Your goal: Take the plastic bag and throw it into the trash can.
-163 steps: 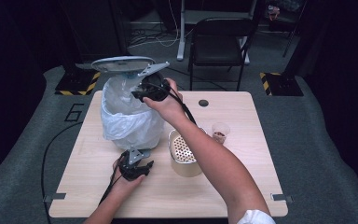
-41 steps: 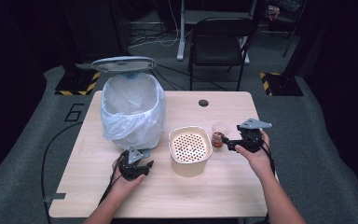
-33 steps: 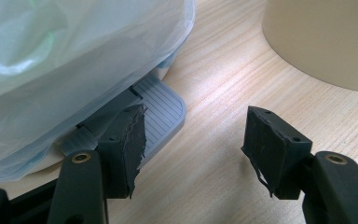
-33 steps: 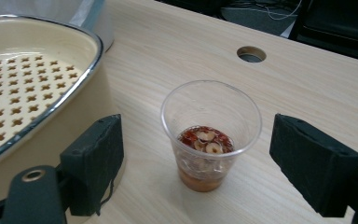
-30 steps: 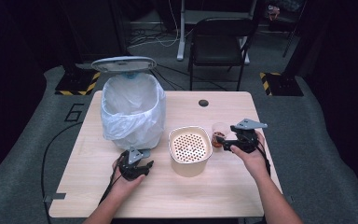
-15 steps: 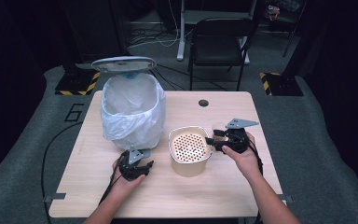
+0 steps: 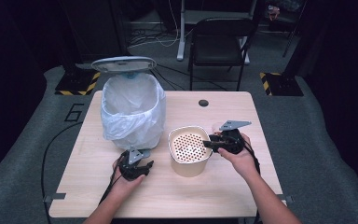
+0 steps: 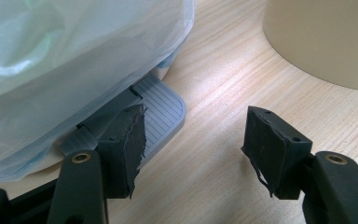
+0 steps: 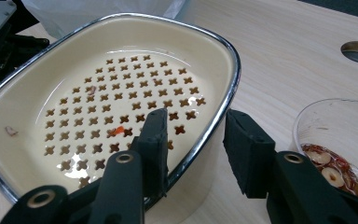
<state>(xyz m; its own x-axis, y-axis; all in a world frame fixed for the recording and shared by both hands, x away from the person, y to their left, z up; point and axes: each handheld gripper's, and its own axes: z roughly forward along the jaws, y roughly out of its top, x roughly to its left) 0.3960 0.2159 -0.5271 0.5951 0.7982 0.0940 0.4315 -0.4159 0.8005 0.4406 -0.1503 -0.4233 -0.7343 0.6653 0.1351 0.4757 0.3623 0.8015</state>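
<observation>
A cream strainer bowl (image 7: 189, 147) with a chrome rim (image 9: 233, 70) and a perforated bottom stands mid-table. My right gripper (image 7: 208, 142) (image 9: 193, 123) straddles its right rim, one jaw inside and one outside. The jaws have just been closing and grip the wall. A white pedal bin (image 7: 133, 112) lined with a plastic bag stands to the left, its lid (image 7: 123, 64) raised. My left gripper (image 7: 137, 165) (image 8: 196, 126) sits at the bin's foot with one finger (image 8: 126, 140) on the grey pedal (image 8: 161, 109). Its jaws stand apart over bare wood.
A small clear cup (image 9: 335, 140) with red scraps stands just right of the bowl. The wooden table (image 7: 242, 186) has a round cable hole (image 7: 203, 102) near its far edge. A black chair (image 7: 219, 42) stands beyond the table. Cables trail off the left side.
My right gripper moved left from beside the cup to the bowl's rim, and its jaws closed over the rim. The left gripper stayed on the pedal, lid still up.
</observation>
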